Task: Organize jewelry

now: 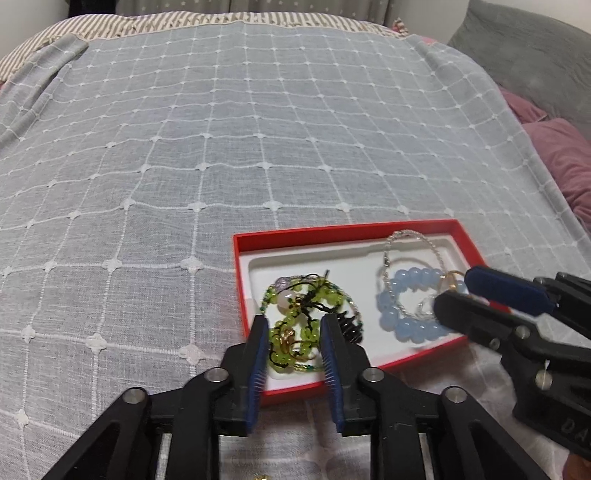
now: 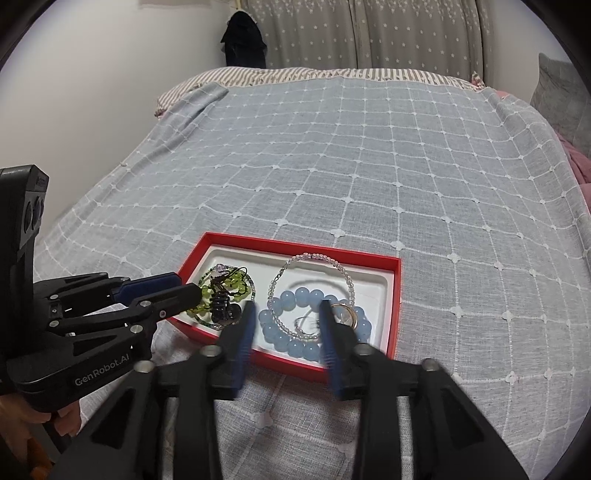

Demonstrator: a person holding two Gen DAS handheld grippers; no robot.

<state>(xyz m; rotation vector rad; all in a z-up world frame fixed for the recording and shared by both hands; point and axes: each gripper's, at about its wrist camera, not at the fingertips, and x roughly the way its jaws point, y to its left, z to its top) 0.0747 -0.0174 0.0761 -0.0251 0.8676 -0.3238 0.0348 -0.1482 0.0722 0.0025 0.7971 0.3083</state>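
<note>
The jewelry sits in a red box (image 2: 394, 295) with a white liner, resting on a grey checked bedspread (image 1: 221, 147). At the box's left end lies a tangle of green beads (image 1: 295, 325) with black cord and a dark charm. At its right end a blue bead bracelet (image 2: 295, 325) circles under a clear bead strand (image 2: 314, 258), with a gold ring (image 2: 345, 314) on its right side. The left gripper (image 1: 295, 339) hangs over the green beads, jaws spread, pads not pressing them. The right gripper (image 2: 286, 325) hangs over the blue bracelet, jaws also spread, nothing pinched. Behind the bed hangs a starred curtain (image 2: 369, 33).
</note>
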